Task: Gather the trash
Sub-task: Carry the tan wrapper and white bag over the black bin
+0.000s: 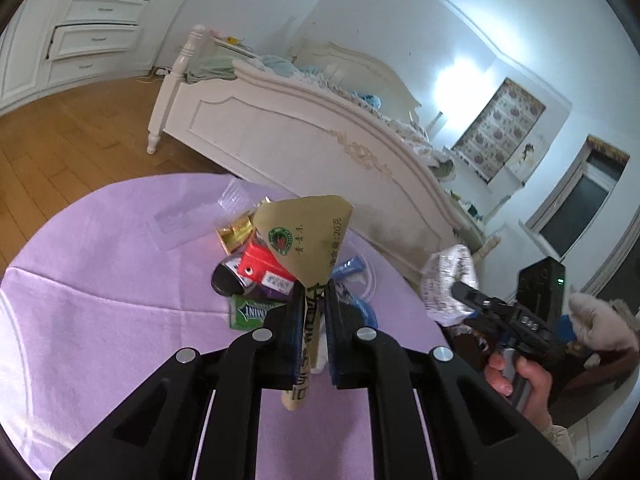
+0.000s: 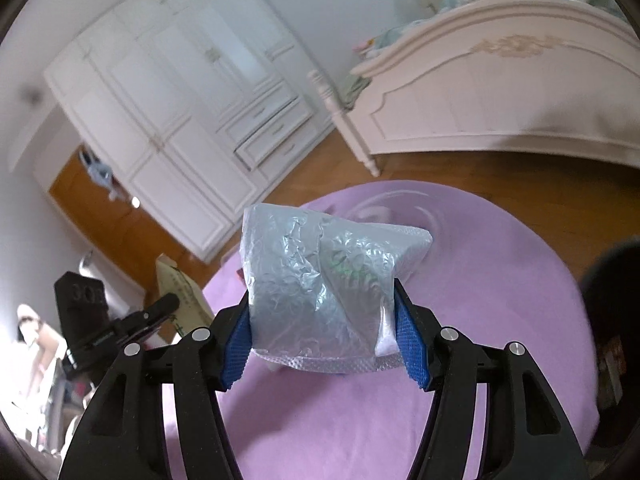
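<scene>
Clamped between the nearly closed fingers of the left gripper [image 1: 313, 300] is a tan paper packet [image 1: 306, 240], pinched at its narrow lower end so that its wide printed part fans out above the jaws; it is held clear of the tabletop [image 1: 100, 320], which is covered in a lilac cloth. Between the blue pads of the right gripper [image 2: 322, 320] a crumpled silvery plastic bag [image 2: 324, 276] is gripped, the fingers standing fairly wide because the bag is bulky; it too is carried above the cloth, and in the left wrist view it is seen off the tabletop's right edge, beside the hand [image 1: 520, 380] that works the right gripper. Two pieces are thus judged to be picked up but not yet disposed of; no bin or collecting bag is seen in either view, so where they are to go cannot be told.

Much is left on the tabletop: a heap just behind the tan packet, made up of a red carton [image 1: 260, 264], a green gum pack [image 1: 252, 312], a dark round-ended item [image 1: 224, 280], a gold foil wrapper [image 1: 234, 232], a clear plastic tray [image 1: 192, 220] and some blue-and-clear wrapping [image 1: 356, 280]. The task is judged to be at an early to middle stage; both held pieces need dropping off, and the heap remains to be cleared afterwards.
</scene>
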`<action>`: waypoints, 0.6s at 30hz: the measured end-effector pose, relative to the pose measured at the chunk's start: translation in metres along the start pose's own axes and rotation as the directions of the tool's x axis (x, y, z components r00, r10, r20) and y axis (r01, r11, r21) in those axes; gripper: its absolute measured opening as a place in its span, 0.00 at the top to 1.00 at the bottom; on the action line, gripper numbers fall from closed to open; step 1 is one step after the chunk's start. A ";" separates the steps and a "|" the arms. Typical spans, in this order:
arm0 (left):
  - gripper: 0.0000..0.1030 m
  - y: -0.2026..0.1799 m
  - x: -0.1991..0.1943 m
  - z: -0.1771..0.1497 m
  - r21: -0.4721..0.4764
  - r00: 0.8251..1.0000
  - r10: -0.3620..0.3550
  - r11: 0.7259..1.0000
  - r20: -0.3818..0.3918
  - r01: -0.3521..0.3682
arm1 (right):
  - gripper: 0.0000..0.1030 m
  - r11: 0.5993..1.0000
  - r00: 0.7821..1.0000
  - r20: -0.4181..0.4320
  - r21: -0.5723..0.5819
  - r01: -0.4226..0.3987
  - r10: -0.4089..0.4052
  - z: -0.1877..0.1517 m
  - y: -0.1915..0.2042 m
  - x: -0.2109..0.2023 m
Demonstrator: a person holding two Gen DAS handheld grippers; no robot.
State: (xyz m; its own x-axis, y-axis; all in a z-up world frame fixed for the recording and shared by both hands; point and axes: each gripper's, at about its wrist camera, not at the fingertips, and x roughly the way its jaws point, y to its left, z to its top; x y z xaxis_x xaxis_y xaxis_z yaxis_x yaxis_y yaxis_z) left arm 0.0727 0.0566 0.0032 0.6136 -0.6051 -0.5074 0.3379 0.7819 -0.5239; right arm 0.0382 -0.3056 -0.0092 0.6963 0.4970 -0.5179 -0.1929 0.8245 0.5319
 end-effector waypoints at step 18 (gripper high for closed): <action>0.90 -0.143 0.100 0.001 0.194 0.969 -0.195 0.955 -0.155 0.223 | 0.40 0.962 0.974 0.166 0.250 0.111 -0.156 -0.048 -0.123 -0.117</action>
State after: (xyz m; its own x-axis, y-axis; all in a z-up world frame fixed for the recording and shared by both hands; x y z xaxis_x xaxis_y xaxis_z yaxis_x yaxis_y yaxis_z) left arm 0.0870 -0.1158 0.0280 0.4180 -0.7614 -0.4955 0.5982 0.6412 -0.4807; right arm -0.0530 -0.4518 -0.0465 0.8229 0.3104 -0.4759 0.0646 0.7810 0.6212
